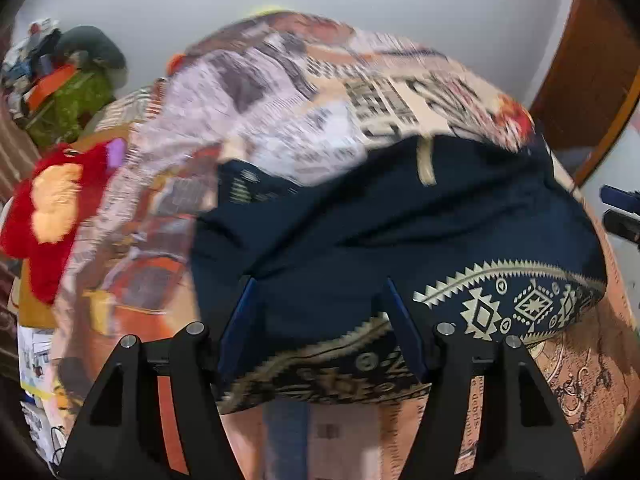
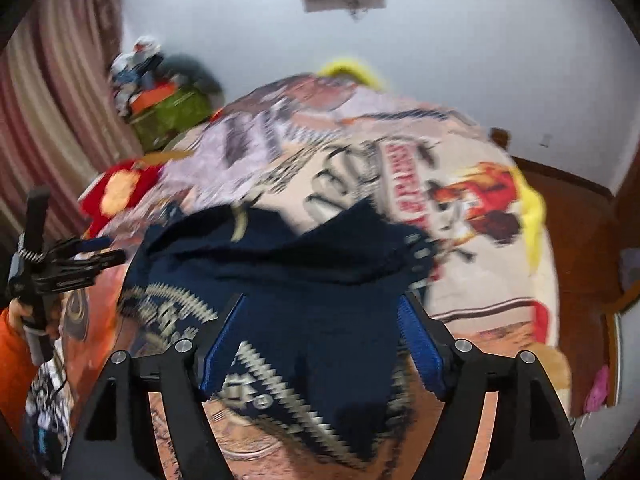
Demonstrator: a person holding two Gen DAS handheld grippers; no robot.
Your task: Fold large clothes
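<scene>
A dark navy garment [image 1: 400,216] with a cream geometric border lies spread on a patterned bedspread [image 1: 304,80]. My left gripper [image 1: 320,284] is open, its blue fingers [image 1: 244,320] just over the garment's near hem. In the right wrist view the same navy garment [image 2: 320,272] lies bunched, and my right gripper [image 2: 324,300] is open above it with nothing between its blue fingers [image 2: 224,340]. The left gripper [image 2: 96,258] shows at the left of that view, held by a hand in an orange sleeve. The right gripper's tip [image 1: 622,208] shows at the left view's right edge.
A red and orange plush cushion [image 1: 52,208] lies at the bed's left side. A green pile of clutter [image 1: 76,108] stands by the wall behind it. A striped curtain [image 2: 48,120] hangs on the left. A wooden bed frame [image 2: 576,232] borders the right side.
</scene>
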